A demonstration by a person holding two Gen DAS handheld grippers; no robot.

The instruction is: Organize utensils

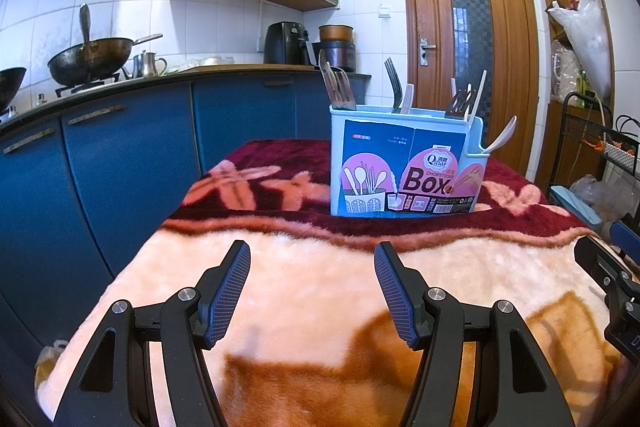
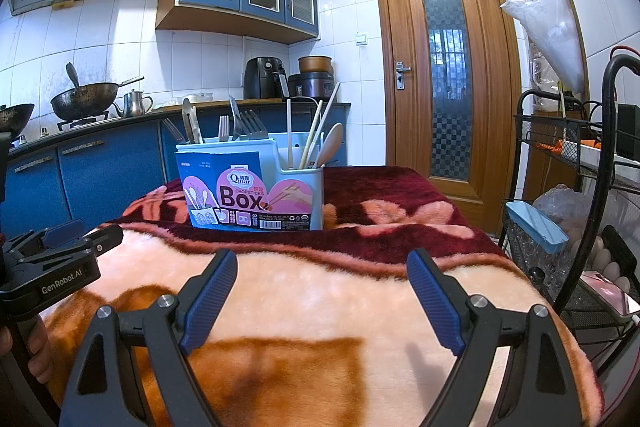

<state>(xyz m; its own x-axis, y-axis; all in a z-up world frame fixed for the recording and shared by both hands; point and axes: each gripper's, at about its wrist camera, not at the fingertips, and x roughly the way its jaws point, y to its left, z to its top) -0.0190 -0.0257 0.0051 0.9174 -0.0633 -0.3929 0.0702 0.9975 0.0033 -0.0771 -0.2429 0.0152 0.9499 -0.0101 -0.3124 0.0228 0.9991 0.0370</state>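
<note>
Utensils (image 1: 400, 95) upright in blue chopsticks box (image 1: 404, 171) on blanket (image 1: 320, 279), possibly sorted by compartment, left gripper (image 1: 312, 247) and right gripper (image 2: 322, 255) both spread, empty.

The utensil holder (image 1: 404, 163) hides the lower ends of every fork (image 1: 394, 83), spoon (image 2: 330, 143) and chopstick (image 2: 314, 135). Its small label print is too tiny to read. At 3 o'clock in the left wrist view, the right gripper (image 1: 616, 291) is cut off by the edge

Fleece blanket (image 1: 304, 279), wok (image 1: 90, 61), air fryer (image 2: 266, 78), wooden door (image 2: 444, 75)
</note>
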